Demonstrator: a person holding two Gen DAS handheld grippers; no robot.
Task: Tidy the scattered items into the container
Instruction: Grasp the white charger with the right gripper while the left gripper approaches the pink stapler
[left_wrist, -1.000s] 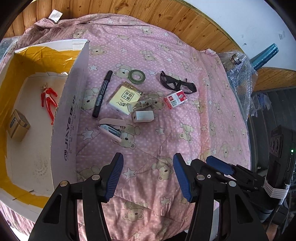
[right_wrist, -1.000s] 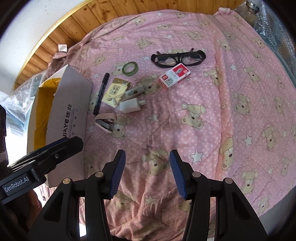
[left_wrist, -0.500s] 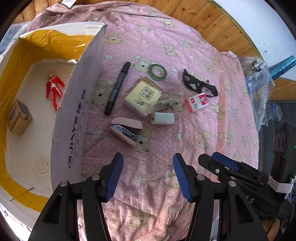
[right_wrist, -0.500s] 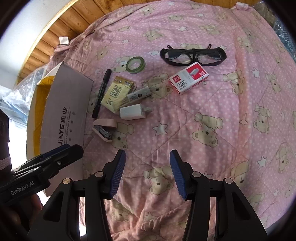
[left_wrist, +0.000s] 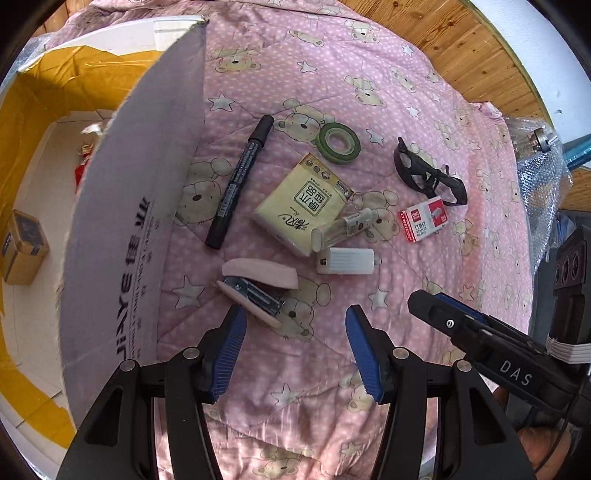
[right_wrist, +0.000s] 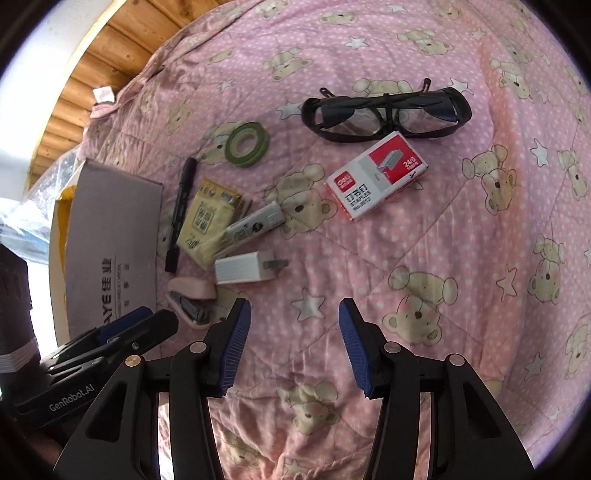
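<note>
Both grippers have dropped closer to the quilt (left_wrist: 369, 74) over the last second, and the scattered things now fill more of each view. The left gripper (left_wrist: 295, 350) hangs with its jaws wide apart and empty; the stapler (left_wrist: 258, 290) lies just ahead of its left finger, nearly touching the tip. Beyond it sit the charger (left_wrist: 345, 261), tissue pack (left_wrist: 303, 208), a small tube (left_wrist: 343, 229) resting on the pack, the marker (left_wrist: 240, 181) and the tape roll (left_wrist: 340, 143). Farther ahead and right lie the staple box (left_wrist: 424, 218) and glasses (left_wrist: 428, 177). The box (left_wrist: 122, 229) stands just left of this gripper, its near flap upright, with a small carton (left_wrist: 22, 251) and a red toy (left_wrist: 83, 171) already inside.

The right gripper (right_wrist: 291, 347) is likewise spread and holds nothing, with the charger ahead and left of it and bare quilt between its tips. The approach suggests the stapler is the left gripper's next pick, though it must shift slightly left to straddle it. Most items are not yet packed.
</note>
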